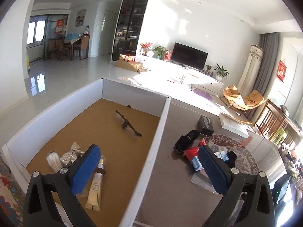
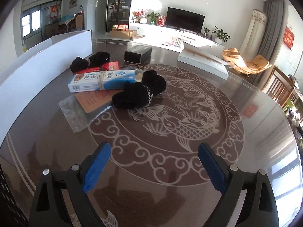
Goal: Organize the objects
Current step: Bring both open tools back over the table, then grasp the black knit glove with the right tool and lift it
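My left gripper [image 1: 147, 151] stands wide open above the right wall of a white box [image 1: 161, 121] with a brown floor. Inside the box lie glasses [image 1: 127, 123], a gold tube [image 1: 95, 187], a silver bow [image 1: 73, 153] and a clear packet [image 1: 53, 160]. My right gripper [image 2: 154, 150] is open with nothing between its pads, over the patterned table [image 2: 180, 124]. Ahead of it sits a pile: a blue-white box [image 2: 103, 80], a black bundle [image 2: 140, 92], a second black bundle [image 2: 90, 59], a red packet [image 2: 106, 67], an orange card [image 2: 92, 99] and a clear bag [image 2: 75, 111].
A black box [image 2: 138, 54] and a flat white box [image 2: 202, 63] lie at the table's far side. The white box wall [image 2: 47, 64] runs along the left. Wooden chairs [image 2: 282, 90] stand at the right edge. The same pile [image 1: 197, 151] shows right of the box in the left wrist view.
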Tool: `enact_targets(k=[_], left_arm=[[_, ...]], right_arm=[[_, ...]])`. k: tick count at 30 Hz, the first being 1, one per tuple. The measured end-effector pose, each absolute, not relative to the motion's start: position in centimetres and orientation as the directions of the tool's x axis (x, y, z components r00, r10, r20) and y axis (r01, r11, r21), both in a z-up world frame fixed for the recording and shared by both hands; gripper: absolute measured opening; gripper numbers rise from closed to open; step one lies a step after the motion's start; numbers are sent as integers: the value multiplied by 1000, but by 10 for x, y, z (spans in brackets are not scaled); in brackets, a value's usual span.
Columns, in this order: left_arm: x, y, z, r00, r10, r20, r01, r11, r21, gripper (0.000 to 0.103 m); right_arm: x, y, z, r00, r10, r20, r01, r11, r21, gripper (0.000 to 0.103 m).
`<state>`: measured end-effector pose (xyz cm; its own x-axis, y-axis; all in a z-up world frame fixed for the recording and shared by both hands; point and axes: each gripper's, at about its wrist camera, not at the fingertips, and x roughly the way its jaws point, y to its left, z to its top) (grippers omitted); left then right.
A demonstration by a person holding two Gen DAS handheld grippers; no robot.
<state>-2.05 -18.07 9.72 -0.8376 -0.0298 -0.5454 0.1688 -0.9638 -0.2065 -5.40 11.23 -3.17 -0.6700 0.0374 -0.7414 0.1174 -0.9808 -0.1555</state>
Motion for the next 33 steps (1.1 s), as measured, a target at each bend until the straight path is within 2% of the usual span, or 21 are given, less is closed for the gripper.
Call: enact_targets(k=[5, 8, 10, 13, 17, 33], left_arm=[[-32, -100, 77, -775, 176, -607, -47, -974, -222, 103], [-40, -64, 50, -698, 226, -680, -95, -970, -225, 103], [-45, -50, 31, -645, 222, -731, -98, -973, -209, 103], [-53, -39, 4, -573, 195, -796, -81, -980, -181, 103], [-57, -38, -23, -508, 142, -849, -45, -989, -139, 103], [-59, -42, -50, -428, 14, -903, -17, -1000, -7, 103]], right_arm=[[-49, 164, -50, -634, 81, -769, 12, -993, -115, 94], [-52, 171, -53, -615, 76, -785, -15, -996, -84, 94], [-53, 170, -54, -611, 70, -788, -11, -997, -80, 94], [-56, 170, -55, -599, 83, -796, -30, -996, -82, 102], [-59, 179, -59, -581, 37, -813, -43, -999, -15, 103], [-59, 178, -59, -581, 40, -813, -43, -999, -18, 103]])
